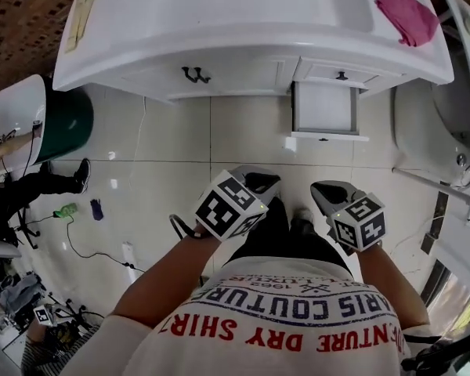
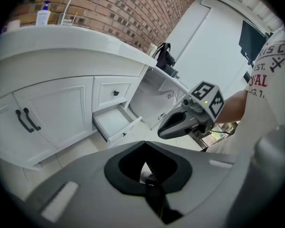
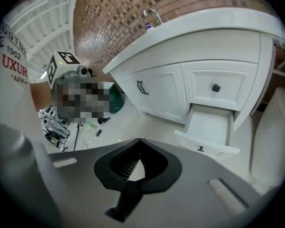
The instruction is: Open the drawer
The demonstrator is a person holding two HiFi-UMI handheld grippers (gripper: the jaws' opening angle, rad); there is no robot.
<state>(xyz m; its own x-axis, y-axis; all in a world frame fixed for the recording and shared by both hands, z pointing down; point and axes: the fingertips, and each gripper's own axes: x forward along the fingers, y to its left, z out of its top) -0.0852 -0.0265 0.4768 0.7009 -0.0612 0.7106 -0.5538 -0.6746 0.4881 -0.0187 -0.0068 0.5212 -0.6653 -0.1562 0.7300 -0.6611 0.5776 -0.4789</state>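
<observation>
Fig.: white vanity (image 1: 243,65), seen from above. L of vanity: green bin (image 1: 66,124). On vanity front, L part: paired dark door handles (image 1: 194,74). Left gripper (image 1: 260,182) held well clear of vanity front, over tiled floor (image 1: 180,155); fingers closed tip to tip, nothing held. Drawer (image 1: 323,108) at vanity's R end stands pulled out, below a shut upper drawer (image 1: 329,74). Right gripper (image 1: 326,192) likewise well clear of vanity; fingers closed, nothing held. Pink cloth (image 1: 407,14) on tabletop (image 1: 180,22), R end.

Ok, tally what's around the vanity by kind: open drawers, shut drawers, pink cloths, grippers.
Open drawer: 1
Shut drawer: 1
Pink cloth: 1
Grippers: 2, left gripper and right gripper
Total: 5
</observation>
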